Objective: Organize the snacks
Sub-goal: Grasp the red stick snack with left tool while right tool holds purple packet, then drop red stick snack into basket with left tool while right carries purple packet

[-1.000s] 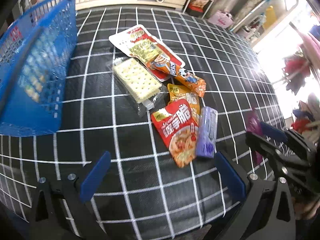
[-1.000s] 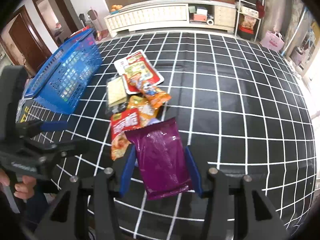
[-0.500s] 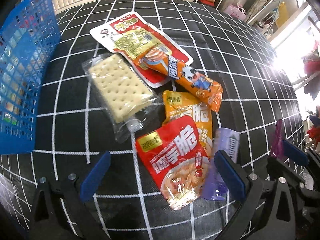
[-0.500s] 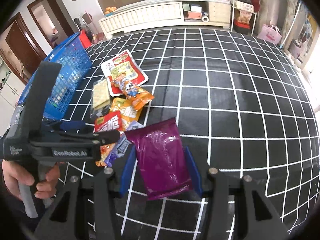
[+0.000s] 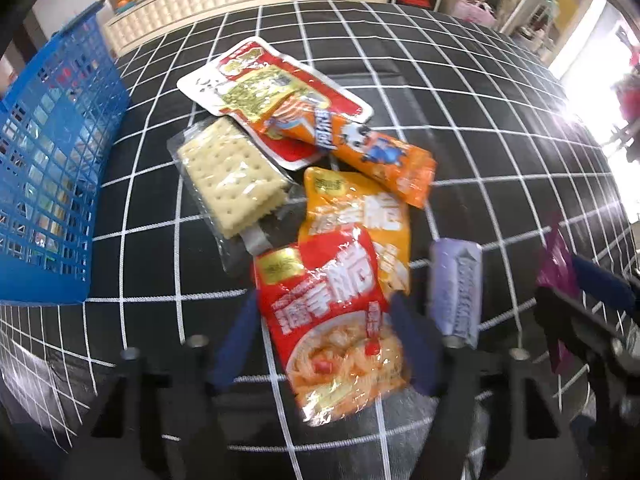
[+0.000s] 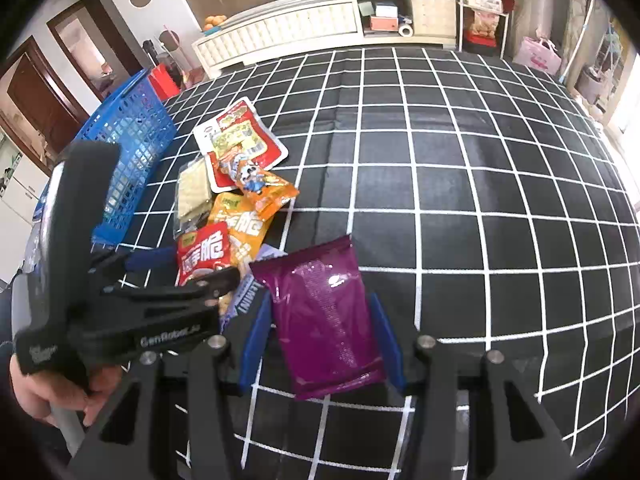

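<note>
My left gripper [image 5: 326,332] is shut on a red snack packet [image 5: 332,320], its blue pads pressing both sides; the packet also shows in the right wrist view [image 6: 202,254]. My right gripper [image 6: 320,320] is shut on a purple snack bag [image 6: 326,316] and holds it above the checked cloth. A yellow packet [image 5: 360,208], an orange packet [image 5: 360,148], a cracker pack [image 5: 232,172], a red-and-white pouch [image 5: 276,88] and a lilac packet [image 5: 456,284] lie in a pile. A blue basket [image 5: 48,168] stands at the left.
The black cloth with white grid [image 6: 460,160] covers the table. A white cabinet [image 6: 304,24] and shelves stand beyond the far edge. The left gripper body [image 6: 120,300] and the hand holding it fill the lower left of the right wrist view.
My left gripper moved forward over the pile and closed from wide open onto the red packet. My right gripper kept its hold on the purple bag.
</note>
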A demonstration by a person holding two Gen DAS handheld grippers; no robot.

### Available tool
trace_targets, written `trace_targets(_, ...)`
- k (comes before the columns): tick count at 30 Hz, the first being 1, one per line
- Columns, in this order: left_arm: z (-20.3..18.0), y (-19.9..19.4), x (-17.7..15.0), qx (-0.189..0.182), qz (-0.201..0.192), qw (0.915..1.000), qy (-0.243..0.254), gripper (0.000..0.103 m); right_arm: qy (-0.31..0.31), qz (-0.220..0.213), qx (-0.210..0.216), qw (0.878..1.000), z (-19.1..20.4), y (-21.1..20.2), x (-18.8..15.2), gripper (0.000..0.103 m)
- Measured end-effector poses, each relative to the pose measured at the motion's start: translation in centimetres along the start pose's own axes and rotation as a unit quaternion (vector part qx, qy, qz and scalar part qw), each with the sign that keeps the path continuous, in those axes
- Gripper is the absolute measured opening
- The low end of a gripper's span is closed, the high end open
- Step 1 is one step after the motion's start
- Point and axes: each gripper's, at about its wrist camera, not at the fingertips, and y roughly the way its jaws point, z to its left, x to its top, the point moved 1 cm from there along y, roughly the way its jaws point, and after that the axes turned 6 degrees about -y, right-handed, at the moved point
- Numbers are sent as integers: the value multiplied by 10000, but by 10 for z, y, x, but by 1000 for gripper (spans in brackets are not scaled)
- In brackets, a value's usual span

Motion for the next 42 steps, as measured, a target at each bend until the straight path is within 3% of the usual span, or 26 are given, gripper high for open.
trace_targets(1,1,-3,-2,-99,9,9999,-50,43,3,-4,-4,10000,1,-1,0,55)
trace_targets(2,1,-5,-3,-177,-3,9998,-78,29,5,-12,-10,10000,2,-2,0,55)
trace_targets(3,3,-6,-4,-353,31,9993,-112,21,8,-18,-16,10000,3,-3,0,55)
trace_targets(8,12,-12,-13,-665,40,9977,-121,7,16,-25,-3,10000,10,-7,2,55)
trace_targets(18,39,-82,-18,-978,-485,9940,-7,7,-123,-289,-3,9995,43,-36,23,55)
trace_targets(24,79,-132,-5,-1052,-887,9905,-3,7,-386,-551,6,9977,81,-56,41,55)
trace_targets(33,140,-191,4,-856,-1407,9863,77,7,-696,-923,171,9931,143,-74,75,55)
trace_targets(42,207,-211,24,-600,-1634,9846,-131,7,-998,-1049,392,9887,198,-64,108,55)
